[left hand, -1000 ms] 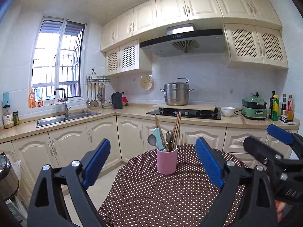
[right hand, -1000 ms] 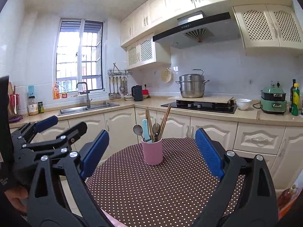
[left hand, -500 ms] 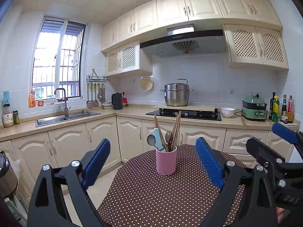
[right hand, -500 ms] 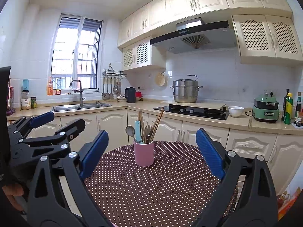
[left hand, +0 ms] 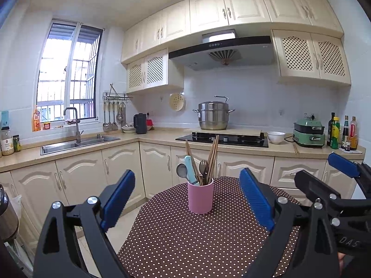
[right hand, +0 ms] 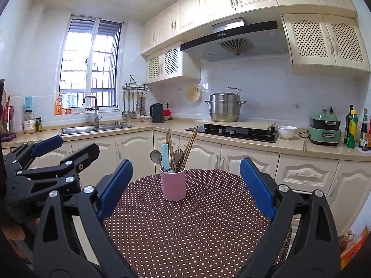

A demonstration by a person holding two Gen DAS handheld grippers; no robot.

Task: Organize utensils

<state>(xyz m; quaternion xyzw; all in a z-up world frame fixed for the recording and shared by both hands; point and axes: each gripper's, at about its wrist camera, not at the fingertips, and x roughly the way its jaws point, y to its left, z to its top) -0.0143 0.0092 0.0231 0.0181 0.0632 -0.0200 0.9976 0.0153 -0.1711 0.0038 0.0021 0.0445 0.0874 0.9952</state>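
Hovering side by side above the near edge of the table point(left hand: 185, 243), the left tongs point(left hand: 185, 199) and the right tongs point(right hand: 185, 190) are both spread wide and hold nothing. The pink cup point(left hand: 200, 195) stands ahead of them, between their tips, with the chopsticks point(left hand: 212, 155), spoon point(left hand: 182, 170) and fork point(left hand: 203, 165) upright inside. I think they wait open so either can reach in for a handle.
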